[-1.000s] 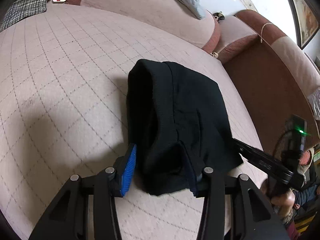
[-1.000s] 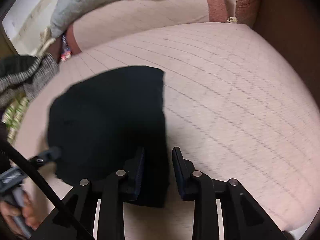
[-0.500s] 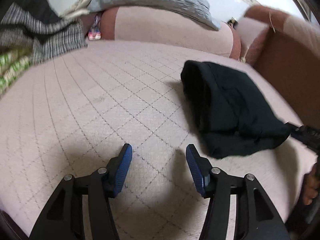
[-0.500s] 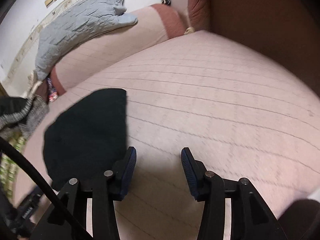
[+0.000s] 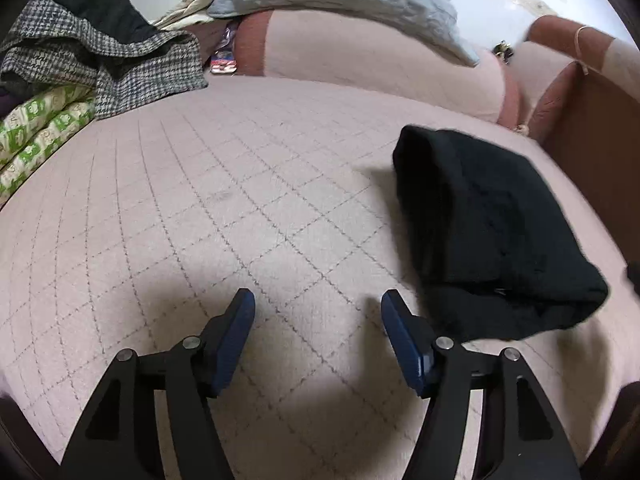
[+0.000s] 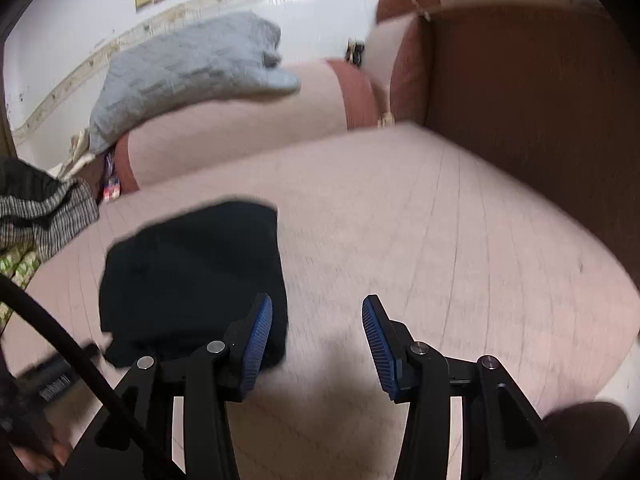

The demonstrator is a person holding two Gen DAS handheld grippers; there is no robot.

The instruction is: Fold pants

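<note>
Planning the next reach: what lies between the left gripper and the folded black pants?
Only bare quilted pink bedcover, as the left wrist view shows; the open left gripper sits just left of the black pants.

The pants (image 5: pixel 496 232) are black knit, folded into a thick, compact bundle of stacked layers. They lie flat on the pink quilted cushion, near its right side, with the rounded fold edge facing left.
</note>
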